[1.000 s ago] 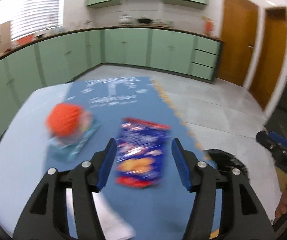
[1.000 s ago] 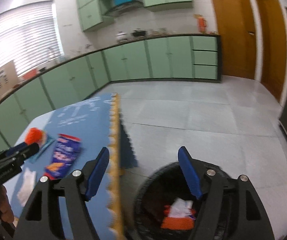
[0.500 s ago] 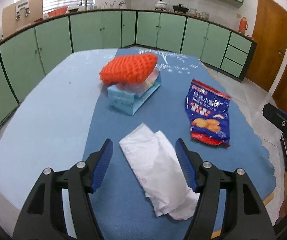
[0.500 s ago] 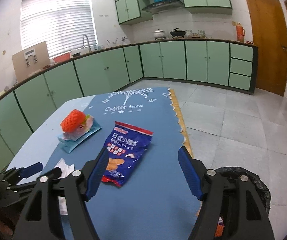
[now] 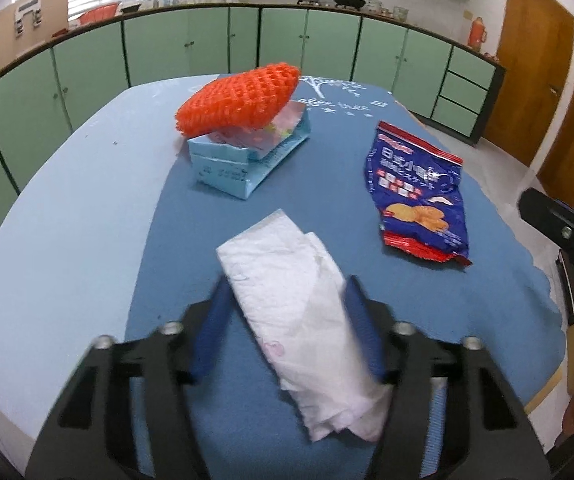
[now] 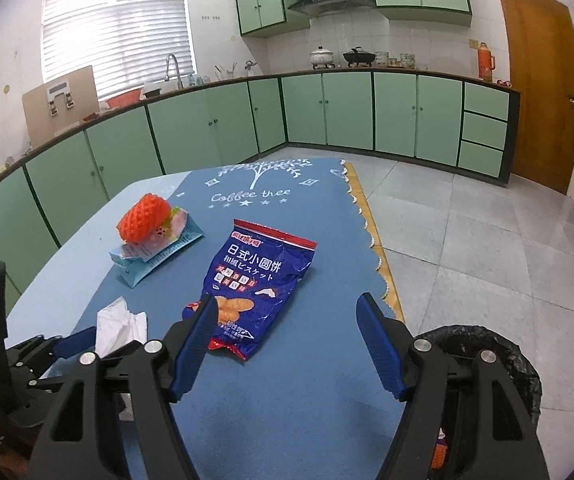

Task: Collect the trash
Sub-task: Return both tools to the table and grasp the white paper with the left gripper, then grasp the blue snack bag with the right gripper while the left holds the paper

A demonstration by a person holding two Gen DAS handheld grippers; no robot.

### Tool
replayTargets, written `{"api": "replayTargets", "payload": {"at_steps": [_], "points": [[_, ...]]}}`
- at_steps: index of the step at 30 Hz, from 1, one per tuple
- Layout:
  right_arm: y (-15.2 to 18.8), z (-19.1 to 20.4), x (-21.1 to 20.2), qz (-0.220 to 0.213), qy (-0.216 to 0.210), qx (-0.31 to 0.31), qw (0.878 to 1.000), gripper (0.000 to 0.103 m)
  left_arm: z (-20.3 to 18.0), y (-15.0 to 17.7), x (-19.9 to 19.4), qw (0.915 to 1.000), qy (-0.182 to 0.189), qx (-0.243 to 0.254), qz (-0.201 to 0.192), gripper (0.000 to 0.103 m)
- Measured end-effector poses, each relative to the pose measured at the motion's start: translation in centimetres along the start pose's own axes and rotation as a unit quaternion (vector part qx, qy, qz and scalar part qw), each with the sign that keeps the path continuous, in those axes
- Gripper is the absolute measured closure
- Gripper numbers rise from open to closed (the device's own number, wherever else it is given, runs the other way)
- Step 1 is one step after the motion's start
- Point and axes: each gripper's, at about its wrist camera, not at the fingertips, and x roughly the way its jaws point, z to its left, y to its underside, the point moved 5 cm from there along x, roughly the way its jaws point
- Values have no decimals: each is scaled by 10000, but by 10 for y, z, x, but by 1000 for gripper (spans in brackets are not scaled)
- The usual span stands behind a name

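Motion blur smears the left tool (image 5: 285, 322), whose jaws have just been closing around crumpled white tissue (image 5: 299, 300); contact is unclear. Right tool (image 6: 287, 344) hangs spread, empty, above a glossy crinkled snack bag (image 6: 255, 280).

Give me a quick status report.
Left gripper jaws just closing around white tissue. Right gripper open, empty, over snack bag. Nothing blocking.

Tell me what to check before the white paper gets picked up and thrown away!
1. White tissue sits between the left tool's fingers: ok.
2. Fingers squeezing it firmly: cannot tell; they have just been closing, and the picture is blurred there.
3. Tissue lies apart from the snack bag and the light blue box: ok.
4. Right tool open, holding nothing: ok.
5. Trash bin beside the table, within view: ok.
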Motion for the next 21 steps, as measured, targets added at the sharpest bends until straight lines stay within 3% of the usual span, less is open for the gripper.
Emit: {"api": "replayTargets", "payload": {"at_steps": [4,7,11,14,21], "points": [[1,-1,1,14,-1,15,10000,33,-6,0,-1,9999,113,90,-40,83],[0,-1,2,27,-8,21,10000,33,-11,-1,-4,9997,129,202,-108,93],[-3,1,6,37,-56,17,10000,33,-1,-12,-13,9993,36,7,-371,95],[-5,6,12,48,-94,-13,9999,33,11,-27,-19,9976,-229,-33,-660,95],[-12,21,42,209,-131,-156,9996,33,27,-48,-8,9962,-419,-93,-755,95]]}}
